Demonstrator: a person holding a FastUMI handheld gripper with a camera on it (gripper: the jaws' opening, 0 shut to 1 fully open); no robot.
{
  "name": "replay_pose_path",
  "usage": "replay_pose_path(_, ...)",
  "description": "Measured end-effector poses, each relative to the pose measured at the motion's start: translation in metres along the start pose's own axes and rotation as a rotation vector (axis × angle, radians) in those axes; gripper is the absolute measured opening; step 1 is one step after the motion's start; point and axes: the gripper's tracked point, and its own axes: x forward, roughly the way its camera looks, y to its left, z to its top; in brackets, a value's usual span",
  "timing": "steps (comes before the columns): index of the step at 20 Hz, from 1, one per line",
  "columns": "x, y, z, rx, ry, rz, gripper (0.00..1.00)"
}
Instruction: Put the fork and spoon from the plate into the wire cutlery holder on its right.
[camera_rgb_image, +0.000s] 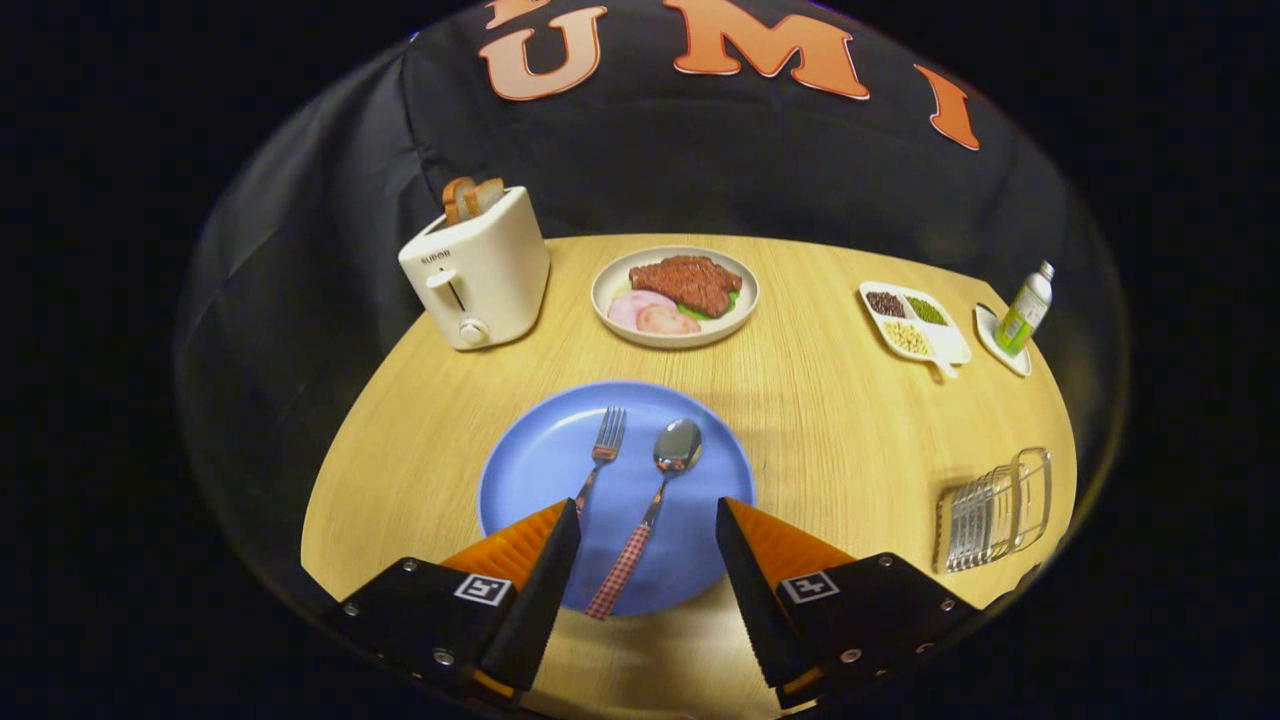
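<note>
Fork (603, 450) and spoon (668, 465) lie on blue plate (520, 470) between spread gripper (648, 520) fingers; toaster (478, 268) reads "SUPOR".

Your fork (603, 452) and spoon (668, 468) lie on the plate (520, 470) at twelve o'clock of your open tool (647, 525); the wire cutlery holder (993, 511) stands at three o'clock on the table (830, 430).

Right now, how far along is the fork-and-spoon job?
Nothing is done yet: the fork and spoon both lie on the blue plate, and the wire cutlery holder on its right looks empty. In hand: nothing. The tool is open over the plate's near edge, with the spoon's checked handle between its fingers, ungripped. Left: pick up and drop in both pieces.
</note>
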Motion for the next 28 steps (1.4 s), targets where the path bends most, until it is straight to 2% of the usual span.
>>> replay_pose_path(4,0.016,0.003,-0.022,0.043,0.037,-0.028,0.69)
replay_pose_path(7,0.024,0.001,-0.032,0.073,0.044,-0.061,0.51)
replay_pose_path(15,0.030,0.001,-0.038,0.099,0.052,-0.062,0.13)
replay_pose_path(19,0.016,-0.016,-0.026,0.093,0.038,-0.064,0.08)
replay_pose_path(28,-0.044,-0.079,0.022,0.032,-0.082,-0.079,0.08)
